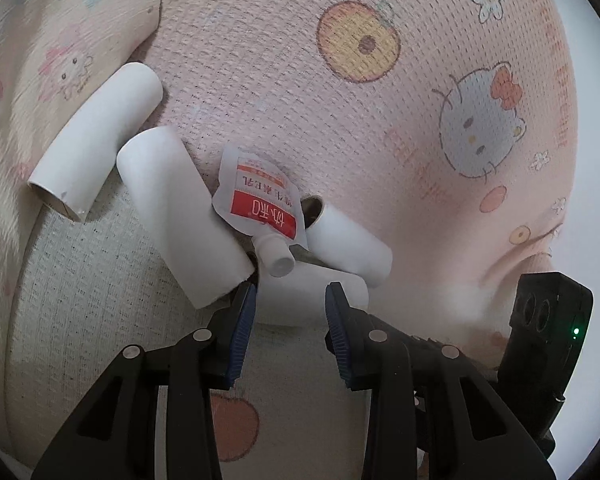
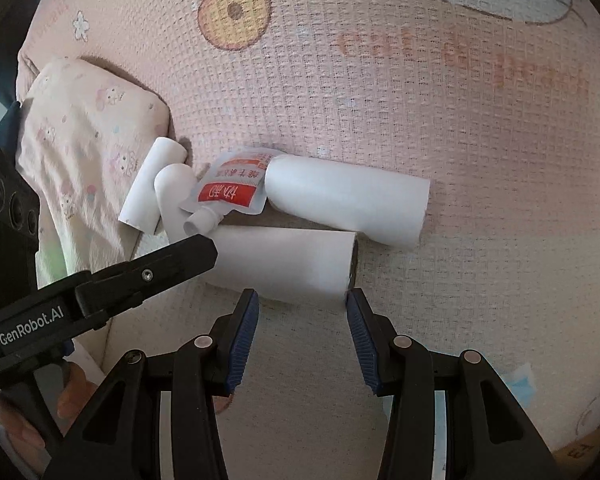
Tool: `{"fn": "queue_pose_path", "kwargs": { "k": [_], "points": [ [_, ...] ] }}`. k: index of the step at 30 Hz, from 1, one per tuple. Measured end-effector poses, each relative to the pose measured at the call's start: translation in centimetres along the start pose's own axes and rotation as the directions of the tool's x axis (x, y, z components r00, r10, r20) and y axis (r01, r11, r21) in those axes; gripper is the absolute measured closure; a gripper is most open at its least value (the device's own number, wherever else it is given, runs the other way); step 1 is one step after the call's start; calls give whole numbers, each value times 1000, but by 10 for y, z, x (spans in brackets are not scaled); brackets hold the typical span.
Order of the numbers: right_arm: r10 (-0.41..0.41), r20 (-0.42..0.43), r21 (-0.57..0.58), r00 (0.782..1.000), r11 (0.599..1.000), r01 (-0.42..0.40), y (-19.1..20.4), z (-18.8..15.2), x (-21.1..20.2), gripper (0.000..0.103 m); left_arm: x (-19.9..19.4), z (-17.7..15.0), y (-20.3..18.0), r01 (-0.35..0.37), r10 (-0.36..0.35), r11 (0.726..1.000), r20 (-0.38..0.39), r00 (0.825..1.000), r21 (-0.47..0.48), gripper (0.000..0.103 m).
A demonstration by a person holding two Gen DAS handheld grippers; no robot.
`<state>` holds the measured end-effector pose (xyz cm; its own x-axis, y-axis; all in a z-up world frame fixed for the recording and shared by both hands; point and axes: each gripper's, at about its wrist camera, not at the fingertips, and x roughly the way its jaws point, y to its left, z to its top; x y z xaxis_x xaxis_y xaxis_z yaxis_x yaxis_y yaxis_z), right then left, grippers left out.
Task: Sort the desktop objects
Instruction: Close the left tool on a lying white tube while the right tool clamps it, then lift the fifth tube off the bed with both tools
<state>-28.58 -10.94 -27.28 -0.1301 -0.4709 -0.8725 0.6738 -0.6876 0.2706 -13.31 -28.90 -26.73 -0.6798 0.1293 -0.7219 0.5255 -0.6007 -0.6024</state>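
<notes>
Both claws stand spread and pinch nothing: the left gripper (image 1: pixel 290 300) and right gripper (image 2: pixel 302 304) straddle one near paper tube (image 2: pixel 284 264). Closing together could crush it. It could also roll into the spout pouch (image 2: pixel 226 196) mid-blanket (image 2: pixel 420 120).

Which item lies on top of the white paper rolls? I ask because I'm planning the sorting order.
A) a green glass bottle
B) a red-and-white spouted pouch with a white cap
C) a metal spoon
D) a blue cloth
B: the red-and-white spouted pouch rests across the white paper rolls, its cap pointing toward the camera.
</notes>
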Motion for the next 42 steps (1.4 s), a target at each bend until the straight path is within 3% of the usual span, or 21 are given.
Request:
{"fn": "queue_pose_path", "kwargs": {
  "k": [10,15,17,21,25,36,42],
  "points": [
    [13,5,43,1000,999,-13,-12,0,0,60,4,3,0,5,-5,1000,-8,1000,0,62],
    [36,24,9,999,999,-36,-10,1,-2,60,15,0,8,8,-12,999,-94,996,-50,62],
    [20,17,-16,1000,1000,-19,-5,-1,-2,60,13,-1,9,15,-20,998,-89,996,-55,62],
    [-1,-11,-32,1000,999,0,0,-7,-1,60,9,-7,7,10,-14,1000,-108,994,-29,62],
    [-1,-8,-4,1000,1000,1,4,-18,-9,60,9,-18,4,-7,7,1000,-175,985,4,62],
    [-30,-62,102,998,994,36,4,-90,-38,60,-3,-68,-12,36,2,994,-330,944,107,62],
    [-29,-65,184,997,982,41,3,-136,-58,60,-13,-110,-22,28,47,980,-369,928,195,62]
  ]
}}
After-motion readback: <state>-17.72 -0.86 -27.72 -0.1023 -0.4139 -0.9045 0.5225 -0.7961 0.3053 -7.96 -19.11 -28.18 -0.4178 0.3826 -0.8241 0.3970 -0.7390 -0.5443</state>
